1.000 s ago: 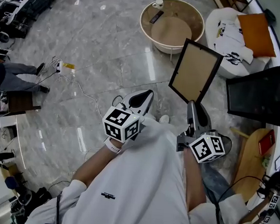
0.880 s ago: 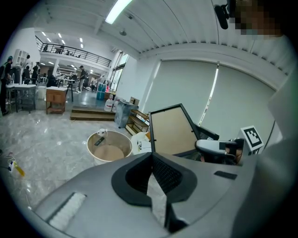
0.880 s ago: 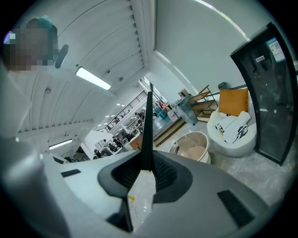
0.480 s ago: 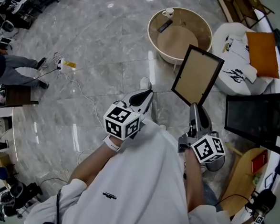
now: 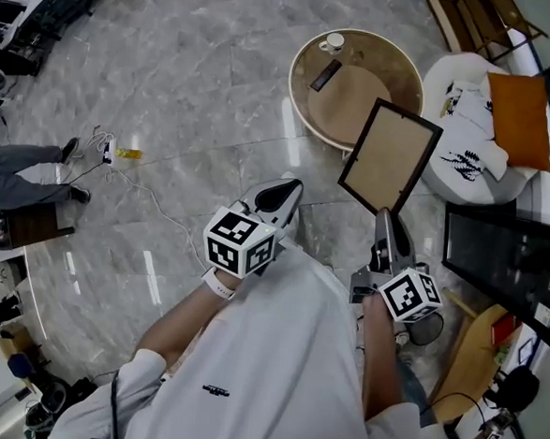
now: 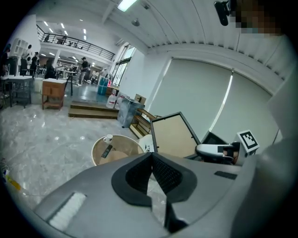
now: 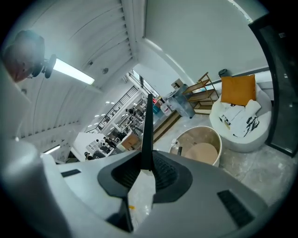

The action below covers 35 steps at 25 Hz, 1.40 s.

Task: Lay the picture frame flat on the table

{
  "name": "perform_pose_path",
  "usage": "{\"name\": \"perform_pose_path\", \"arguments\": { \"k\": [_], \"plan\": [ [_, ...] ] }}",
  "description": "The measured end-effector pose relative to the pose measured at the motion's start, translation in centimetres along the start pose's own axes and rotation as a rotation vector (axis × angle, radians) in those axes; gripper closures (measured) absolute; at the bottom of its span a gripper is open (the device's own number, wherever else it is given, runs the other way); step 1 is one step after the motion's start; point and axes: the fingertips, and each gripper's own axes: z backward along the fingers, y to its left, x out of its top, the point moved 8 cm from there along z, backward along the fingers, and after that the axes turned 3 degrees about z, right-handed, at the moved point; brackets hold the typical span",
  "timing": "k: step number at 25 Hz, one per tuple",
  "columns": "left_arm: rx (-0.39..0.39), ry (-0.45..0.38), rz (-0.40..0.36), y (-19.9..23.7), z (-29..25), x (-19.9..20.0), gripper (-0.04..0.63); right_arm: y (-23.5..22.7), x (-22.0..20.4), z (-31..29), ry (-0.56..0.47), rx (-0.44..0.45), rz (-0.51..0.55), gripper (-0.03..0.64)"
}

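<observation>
The picture frame (image 5: pixel 390 158), black-edged with a tan backing, is held up in the air, tilted, just in front of the round table (image 5: pixel 298 108). My right gripper (image 5: pixel 384 217) is shut on its lower edge. In the right gripper view the frame (image 7: pixel 148 130) shows edge-on, clamped between the pads of that gripper (image 7: pixel 145 169). My left gripper (image 5: pixel 286 191) hangs to the left of the frame, shut, with nothing in it. In the left gripper view its jaws (image 6: pixel 151 158) meet, and the frame (image 6: pixel 174 137) stands beyond them.
The round table carries a white cup (image 5: pixel 334 42) and a dark remote (image 5: pixel 325 75). A white seat with an orange cushion (image 5: pixel 519 107) is at the right, a black screen (image 5: pixel 506 268) below it. Cables (image 5: pixel 141 181) lie on the marble floor at left.
The round table and white seat have drawn lower and nearer in the head view. The frame stays upright in the right gripper, a little closer to the table. The left gripper has kept its place.
</observation>
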Motion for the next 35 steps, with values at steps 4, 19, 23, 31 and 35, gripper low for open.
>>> {"name": "perform_pose_path", "arguments": {
  "k": [4, 19, 23, 31, 35],
  "plan": [
    [-0.035, 0.023, 0.001, 5.0, -1.9, 4.0, 0.591, 1.7, 1.4, -5.7, -0.013, -0.037, -0.011, 0.553],
    [-0.061, 0.089, 0.047, 14.7, -9.6, 12.1, 0.591, 1.0, 5.3, -19.2, 0.037, -0.114, -0.067, 0.554],
    [-0.049, 0.104, 0.047, 15.7, -11.7, 12.9, 0.591, -0.4, 5.6, -21.8, 0.072, -0.102, -0.070, 0.554],
    [-0.014, 0.144, 0.064, 16.9, -15.5, 12.5, 0.592, -3.8, 5.7, -25.0, 0.131, -0.109, -0.078, 0.554],
    [0.009, 0.166, 0.085, 18.2, -17.7, 11.2, 0.591, -6.2, 4.5, -26.9, 0.170, -0.121, -0.082, 0.552]
  ]
}}
